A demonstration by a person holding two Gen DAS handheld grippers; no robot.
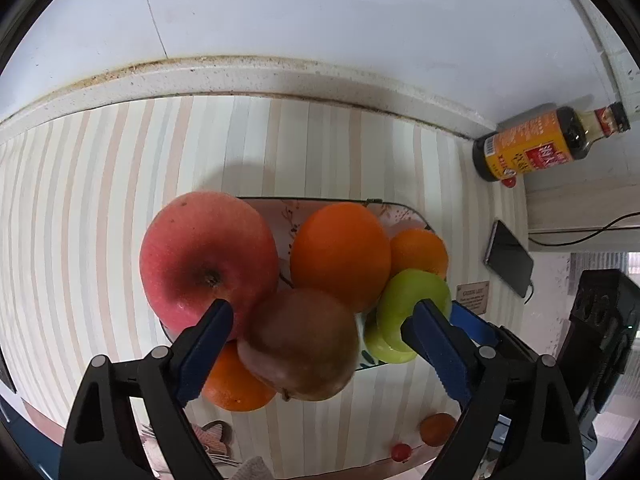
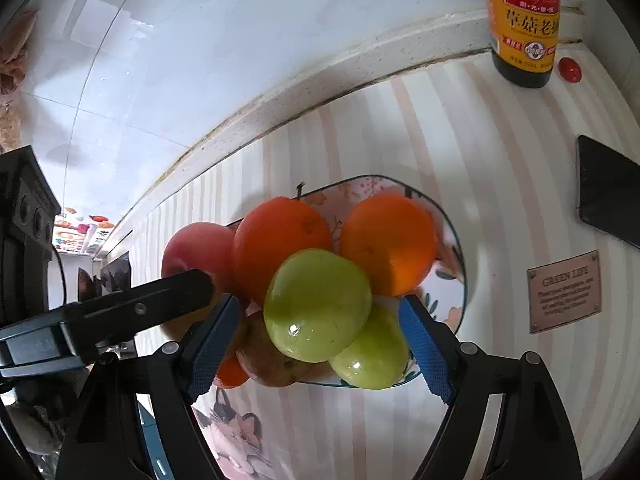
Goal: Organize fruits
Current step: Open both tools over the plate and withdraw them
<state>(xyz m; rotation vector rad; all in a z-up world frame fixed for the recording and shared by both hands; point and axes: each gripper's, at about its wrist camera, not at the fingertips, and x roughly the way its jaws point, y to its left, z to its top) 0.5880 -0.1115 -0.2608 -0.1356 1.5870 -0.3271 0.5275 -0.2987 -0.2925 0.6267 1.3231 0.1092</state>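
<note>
A: Where are the fruits being kept at this moment?

B: They are being heaped on the floral plate (image 2: 454, 264), which is resting on the striped cloth (image 1: 100, 200) near the wall. A red apple (image 1: 204, 264), a large orange (image 1: 340, 252) and a smaller orange (image 1: 420, 252) are being carried at the back of the pile; a brownish fruit (image 1: 304, 344) and two green ones (image 2: 316, 304) (image 2: 372, 356) are being piled in front, and another orange (image 1: 232, 388) is being crowded at the plate's near edge, probably because little room is left.

A: And how are the tongs being held?

B: The left gripper (image 1: 324, 328) is being held with its jaws apart on either side of the brownish fruit, no pad being seen to press on it. The right gripper (image 2: 320, 332) is likewise being held spread, straddling the green fruits without clamping them. Both seem to be positioned low and close so that the pile can be steadied or one fruit picked out.

A: Is anything being left outside the plate?

B: A small orange fruit (image 1: 438, 428) and a little red one (image 1: 401, 452) are being left on the cloth near its front edge, so the sorting is judged unfinished. A sauce bottle (image 2: 524, 20) and a phone (image 1: 508, 256) are being kept well apart, clear of the work.
</note>
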